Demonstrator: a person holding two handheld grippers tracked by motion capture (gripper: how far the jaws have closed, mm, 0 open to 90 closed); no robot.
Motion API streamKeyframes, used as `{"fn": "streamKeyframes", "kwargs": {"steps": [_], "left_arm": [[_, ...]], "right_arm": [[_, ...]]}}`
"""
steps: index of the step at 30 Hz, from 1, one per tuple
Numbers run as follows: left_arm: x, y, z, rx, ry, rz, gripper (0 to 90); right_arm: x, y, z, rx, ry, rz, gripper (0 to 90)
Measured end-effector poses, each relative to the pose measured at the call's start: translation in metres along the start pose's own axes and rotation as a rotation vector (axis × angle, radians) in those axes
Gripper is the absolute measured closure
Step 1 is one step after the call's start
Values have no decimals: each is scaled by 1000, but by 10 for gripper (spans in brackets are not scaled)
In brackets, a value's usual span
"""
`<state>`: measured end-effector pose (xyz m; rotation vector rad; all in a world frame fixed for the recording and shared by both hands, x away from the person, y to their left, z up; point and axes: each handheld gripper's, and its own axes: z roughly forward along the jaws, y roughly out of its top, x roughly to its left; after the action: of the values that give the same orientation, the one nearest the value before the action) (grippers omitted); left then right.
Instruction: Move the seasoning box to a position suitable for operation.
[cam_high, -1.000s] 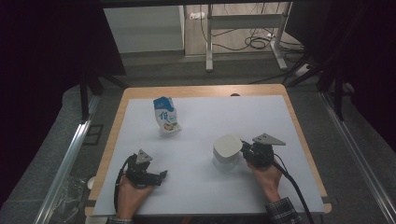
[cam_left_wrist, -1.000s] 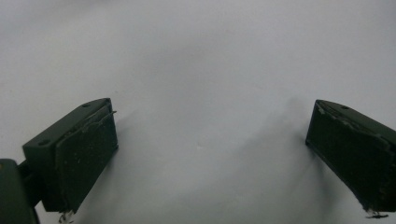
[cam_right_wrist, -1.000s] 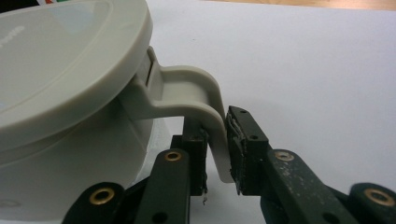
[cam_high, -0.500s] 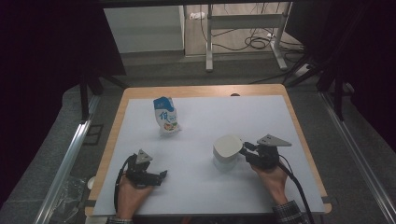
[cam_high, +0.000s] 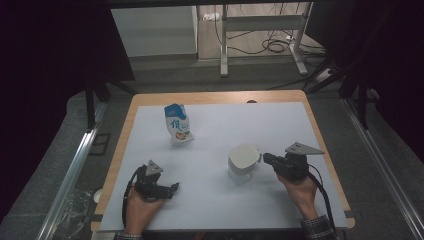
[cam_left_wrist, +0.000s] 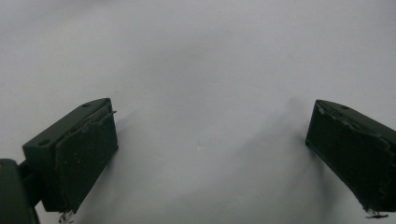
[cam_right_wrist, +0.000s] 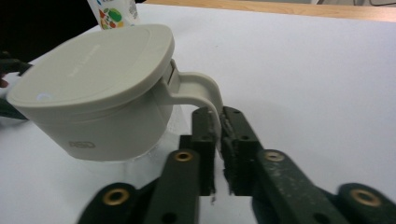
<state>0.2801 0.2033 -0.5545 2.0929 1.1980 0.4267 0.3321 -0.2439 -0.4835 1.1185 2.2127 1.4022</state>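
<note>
Jug (cam_right_wrist: 93, 93) on white sheet (cam_high: 280, 125), right of centre, well clear of table edge (cam_high: 320, 130); wide bare sheet around it. Squarish matte beige lid, clear lower body, curved handle (cam_right_wrist: 198, 88). Right gripper (cam_right_wrist: 219, 126) jaws just closed, pinching handle. Left gripper (cam_left_wrist: 210, 140) spread wide over bare sheet, near front-left. Glossy carton (cam_high: 177, 124) upright at rear-left, well apart from jug

right claw (cam_right_wrist: 218, 128) newly clamped on the jug's handle (cam_right_wrist: 201, 93), jug (cam_high: 243, 161) seemingly tilted and lifted slightly

Pale grey lidded jug (cam_high: 243, 161), blue-and-white printed pouch (cam_high: 177, 123), white table cover (cam_high: 280, 125), black tool (cam_right_wrist: 218, 135)
</note>
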Motion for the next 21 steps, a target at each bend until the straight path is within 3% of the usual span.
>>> {"fn": "streamKeyframes", "kwargs": {"steps": [16, 21], "left_arm": [[0, 0, 0, -2, 1, -2, 21], [0, 0, 0, -3, 1, 0, 21]], "right_arm": [[2, 30, -7, 5, 39, -21, 895], [7, 41, -6, 8, 43, -49, 895]]}}
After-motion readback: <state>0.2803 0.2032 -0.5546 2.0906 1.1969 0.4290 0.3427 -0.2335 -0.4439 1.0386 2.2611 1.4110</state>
